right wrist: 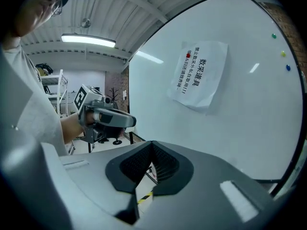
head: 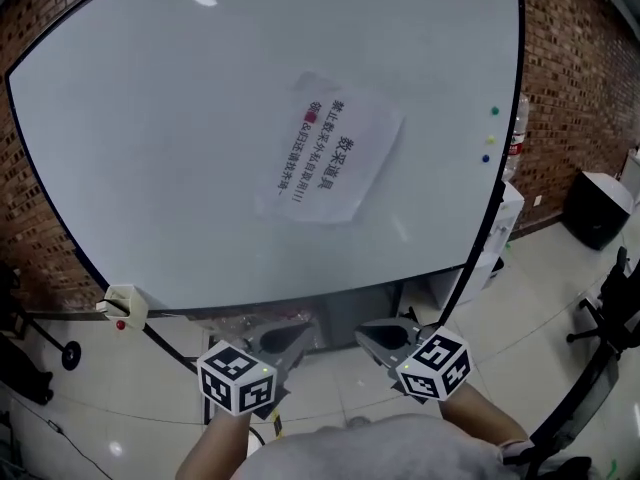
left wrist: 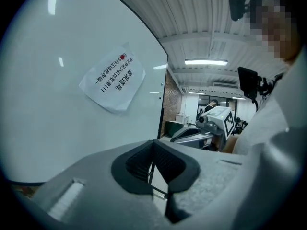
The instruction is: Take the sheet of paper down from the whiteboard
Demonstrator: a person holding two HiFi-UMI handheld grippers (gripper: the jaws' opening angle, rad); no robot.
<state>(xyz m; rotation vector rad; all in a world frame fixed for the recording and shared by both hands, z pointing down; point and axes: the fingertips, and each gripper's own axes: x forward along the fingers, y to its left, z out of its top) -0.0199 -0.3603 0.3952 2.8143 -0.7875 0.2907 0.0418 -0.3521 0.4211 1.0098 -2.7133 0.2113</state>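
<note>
A white sheet of paper [head: 333, 150] with dark printed characters and a red mark hangs on the whiteboard [head: 160, 148], a little right of its middle. The sheet also shows in the left gripper view [left wrist: 113, 78] and the right gripper view [right wrist: 198, 74]. Both grippers are held low, below the board's bottom edge and well short of the sheet. My left gripper [head: 296, 337] is shut with nothing between its jaws. My right gripper [head: 368, 334] is shut and empty too. Each gripper sees the other beside it: the right gripper [left wrist: 211, 123] and the left gripper [right wrist: 103, 116].
Three small magnets, green [head: 494, 111], yellow and blue, sit at the board's right edge. An eraser holder [head: 124, 306] hangs at the lower left rim. Brick wall flanks the board. A black box [head: 597, 208] and a chair base [head: 610, 313] stand on the tiled floor at right.
</note>
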